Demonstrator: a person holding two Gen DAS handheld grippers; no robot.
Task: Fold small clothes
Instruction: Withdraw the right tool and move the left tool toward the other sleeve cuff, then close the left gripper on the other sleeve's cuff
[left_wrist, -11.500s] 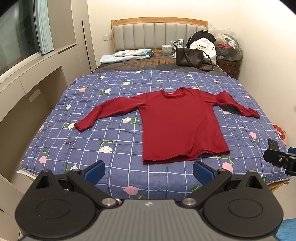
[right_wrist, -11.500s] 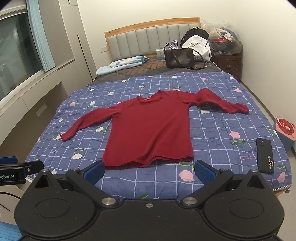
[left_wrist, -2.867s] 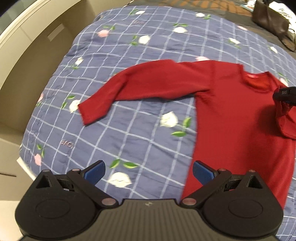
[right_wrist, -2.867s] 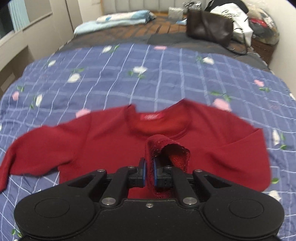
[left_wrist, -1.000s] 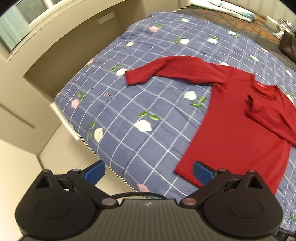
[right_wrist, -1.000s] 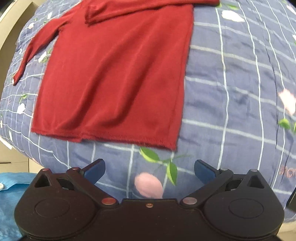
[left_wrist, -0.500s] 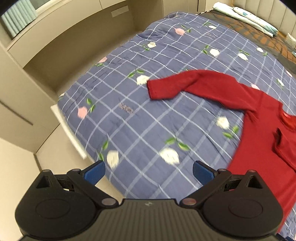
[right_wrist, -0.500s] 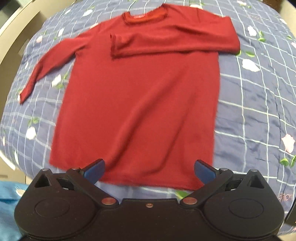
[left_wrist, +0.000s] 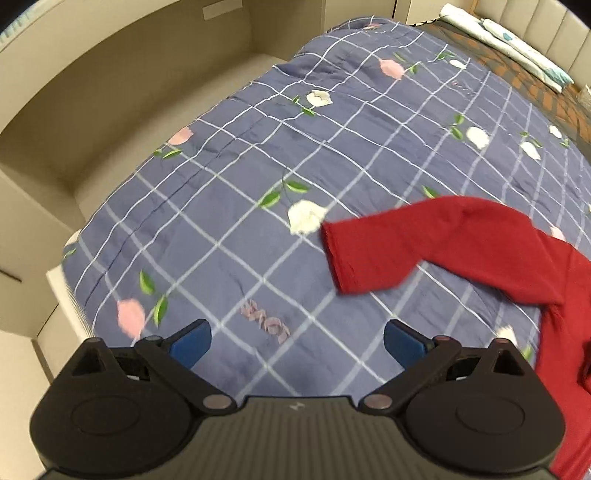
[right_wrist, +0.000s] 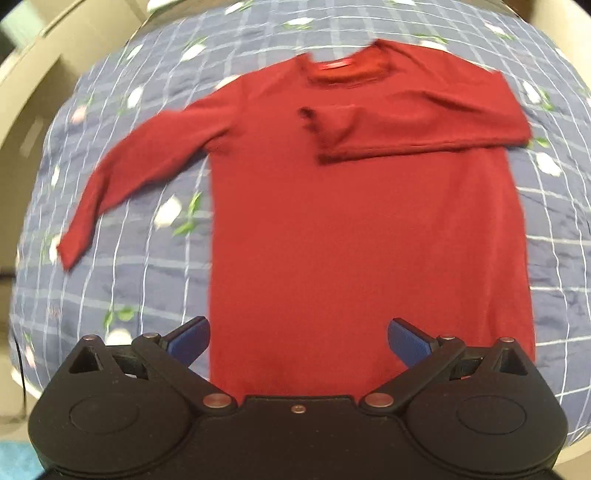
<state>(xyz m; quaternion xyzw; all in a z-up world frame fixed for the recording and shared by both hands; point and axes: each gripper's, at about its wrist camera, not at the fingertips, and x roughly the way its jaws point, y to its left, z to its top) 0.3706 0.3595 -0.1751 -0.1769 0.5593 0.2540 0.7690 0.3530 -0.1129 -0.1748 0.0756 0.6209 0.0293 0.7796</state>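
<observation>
— Where is the sweater?

— The red sweater lies flat on the bed, on a blue quilt with a white grid and small flowers. Its collar points away from the right camera and its hem sits down by the right gripper.

— And the sleeves?

— One sleeve is folded across the chest, its cuff ending just below the collar. The other sleeve is stretched out to the side on the quilt, with the cuff near the edge of the bed.

— What do the grippers hold?

— Nothing. The right gripper hangs above the hem with its blue fingers spread wide, and nothing sits between them. The left gripper is spread the same way over bare quilt.

— How near is the left one to the stretched sleeve?

— In the left view that sleeve lies ahead and to the right, and its cuff is apart from the fingers. I cannot tell how high the gripper is above the quilt.

— Anything else in view?

— A beige wall ledge runs along the far side of the bed, and a pillow lies at its head.
</observation>
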